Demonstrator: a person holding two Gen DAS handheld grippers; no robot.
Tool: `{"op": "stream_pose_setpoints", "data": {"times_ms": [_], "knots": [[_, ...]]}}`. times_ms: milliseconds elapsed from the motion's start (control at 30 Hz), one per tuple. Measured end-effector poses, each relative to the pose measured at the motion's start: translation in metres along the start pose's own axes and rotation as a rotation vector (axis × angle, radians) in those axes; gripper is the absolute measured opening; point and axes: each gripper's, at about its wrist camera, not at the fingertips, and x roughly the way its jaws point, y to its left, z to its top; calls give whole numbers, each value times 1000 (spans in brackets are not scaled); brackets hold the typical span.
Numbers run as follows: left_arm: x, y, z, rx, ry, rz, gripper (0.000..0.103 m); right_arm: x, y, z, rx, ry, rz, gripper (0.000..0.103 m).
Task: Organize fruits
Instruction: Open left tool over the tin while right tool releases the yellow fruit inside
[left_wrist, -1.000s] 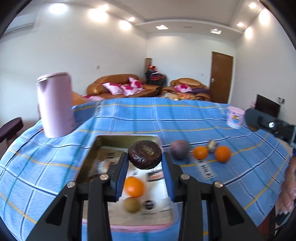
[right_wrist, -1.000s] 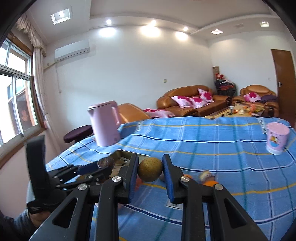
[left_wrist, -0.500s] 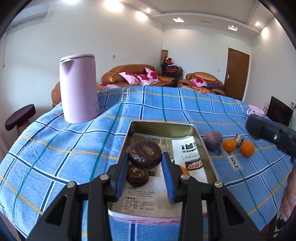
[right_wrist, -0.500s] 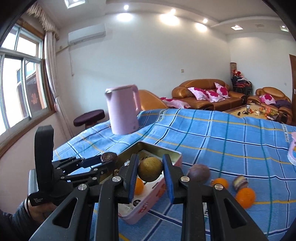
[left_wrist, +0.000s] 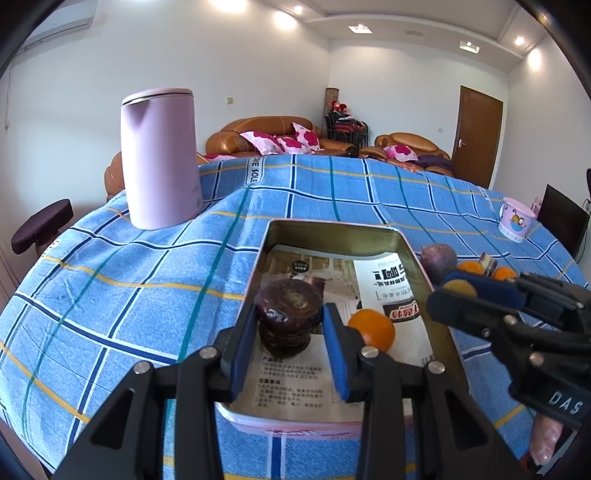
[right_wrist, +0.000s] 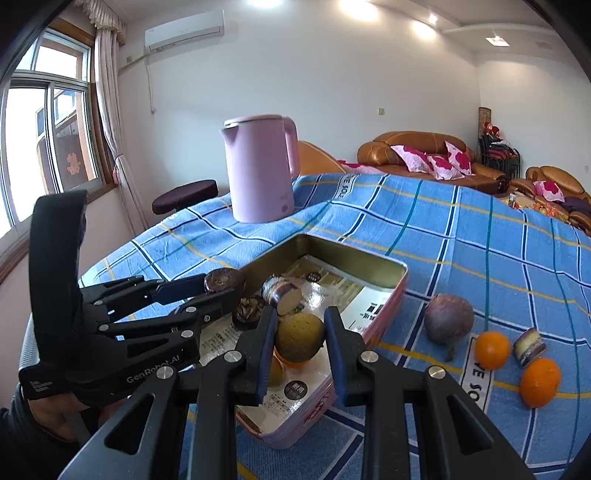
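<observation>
My left gripper (left_wrist: 290, 317) is shut on a dark brown round fruit (left_wrist: 290, 301), held just above another dark fruit (left_wrist: 284, 341) in the open metal tin (left_wrist: 332, 226). An orange (left_wrist: 371, 328) lies in the tin beside it. My right gripper (right_wrist: 300, 326) is shut on a yellow-brown round fruit (right_wrist: 299, 338) over the tin's near right side (right_wrist: 384, 291). The tin also holds a cut purple piece (right_wrist: 282, 293). On the cloth to the right lie a purple fruit (right_wrist: 448, 317), two oranges (right_wrist: 491, 350) (right_wrist: 540, 382) and a cut piece (right_wrist: 529, 347).
A tall pink kettle (left_wrist: 160, 158) stands on the blue checked tablecloth (left_wrist: 129, 280) behind and left of the tin. A pink cup (left_wrist: 515, 224) sits at the far right. Printed paper (left_wrist: 391, 280) lines the tin. A stool (right_wrist: 184, 194) and sofas (right_wrist: 417, 155) stand beyond the table.
Both grippers have come lower and nearer over the tin with their fruits. The right gripper swung left from the table's middle to the tin and now shows in the left wrist view.
</observation>
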Motion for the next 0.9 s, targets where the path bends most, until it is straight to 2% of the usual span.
{"op": "stream_pose_setpoints", "data": {"times_ms": [900], "knots": [[14,-3,-9,25,48,11,38,21,8,-12,-23,82,6,29]]}}
